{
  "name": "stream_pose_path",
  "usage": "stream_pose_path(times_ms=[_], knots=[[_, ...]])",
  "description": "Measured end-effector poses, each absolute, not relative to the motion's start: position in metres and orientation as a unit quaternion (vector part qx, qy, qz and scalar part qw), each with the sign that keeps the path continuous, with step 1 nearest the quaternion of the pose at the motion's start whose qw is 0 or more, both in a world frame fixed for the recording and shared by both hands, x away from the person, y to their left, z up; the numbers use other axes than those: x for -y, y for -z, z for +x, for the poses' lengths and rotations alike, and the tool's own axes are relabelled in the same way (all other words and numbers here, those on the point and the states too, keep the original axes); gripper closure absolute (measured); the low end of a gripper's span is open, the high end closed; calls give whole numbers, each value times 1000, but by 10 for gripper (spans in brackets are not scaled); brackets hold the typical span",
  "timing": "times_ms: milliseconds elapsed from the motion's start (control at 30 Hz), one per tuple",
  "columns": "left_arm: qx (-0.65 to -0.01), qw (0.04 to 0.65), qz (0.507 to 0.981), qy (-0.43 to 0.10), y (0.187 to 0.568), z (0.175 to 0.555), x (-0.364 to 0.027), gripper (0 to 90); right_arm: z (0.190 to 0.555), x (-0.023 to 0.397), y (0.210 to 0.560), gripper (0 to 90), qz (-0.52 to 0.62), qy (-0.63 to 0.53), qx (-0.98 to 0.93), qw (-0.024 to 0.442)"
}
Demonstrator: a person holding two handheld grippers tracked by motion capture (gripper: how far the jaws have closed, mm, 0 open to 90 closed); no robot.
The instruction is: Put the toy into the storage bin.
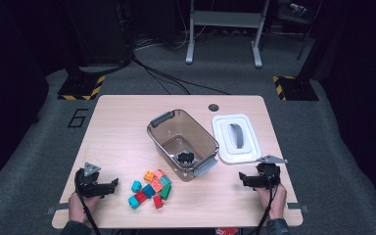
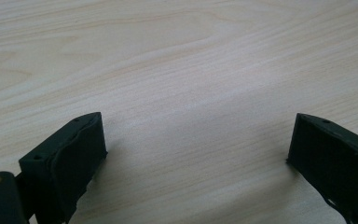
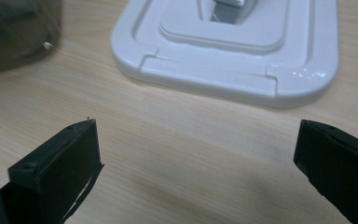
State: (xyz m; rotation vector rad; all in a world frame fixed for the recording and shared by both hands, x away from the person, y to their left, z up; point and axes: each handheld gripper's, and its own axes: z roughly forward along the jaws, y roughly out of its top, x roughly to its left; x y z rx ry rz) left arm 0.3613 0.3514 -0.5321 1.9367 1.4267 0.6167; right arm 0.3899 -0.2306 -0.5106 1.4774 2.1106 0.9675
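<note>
On the pale wooden desk (image 1: 127, 117) the biggest thing is the smoky clear plastic bin (image 1: 182, 143), standing open near the middle with grey latch handles at both ends and one dark toy piece (image 1: 185, 157) already lying on its bottom. Just to its right lies the white lid (image 1: 236, 138), flat on the desk with its grey handle up and apart from the bin. Nearer the person, in front of the bin's near corner, sits a loose heap of coloured building blocks (image 1: 151, 189): orange, teal, red, green, pink.

Both grippers sit low at the near edge, well apart from one another. The left gripper (image 1: 108, 186) is just left of the blocks, its fingers (image 2: 70, 158) spread wide over bare wood with nothing between them. The right gripper (image 1: 245, 179) is just in front of the lid, its fingers (image 3: 63, 163) also fully apart and empty, facing the lid's near rim.

Judging from this, the work is filling the bin, with most blocks yet to go in. The next move likely calls for the left gripper to close on a single block at the heap's edge and carry it over the bin wall.
</note>
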Motion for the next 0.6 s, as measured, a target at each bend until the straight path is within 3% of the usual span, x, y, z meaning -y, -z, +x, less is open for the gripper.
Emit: stream_pose_path(times_ms=[167,600], knots=[[-560,304,735,-230,528,361,-351,42,388,235,524,0,527,-326,-754,219],[-541,362,729,-212,495,346,-338,2,390,235,530,0,526,-321,-756,221]])
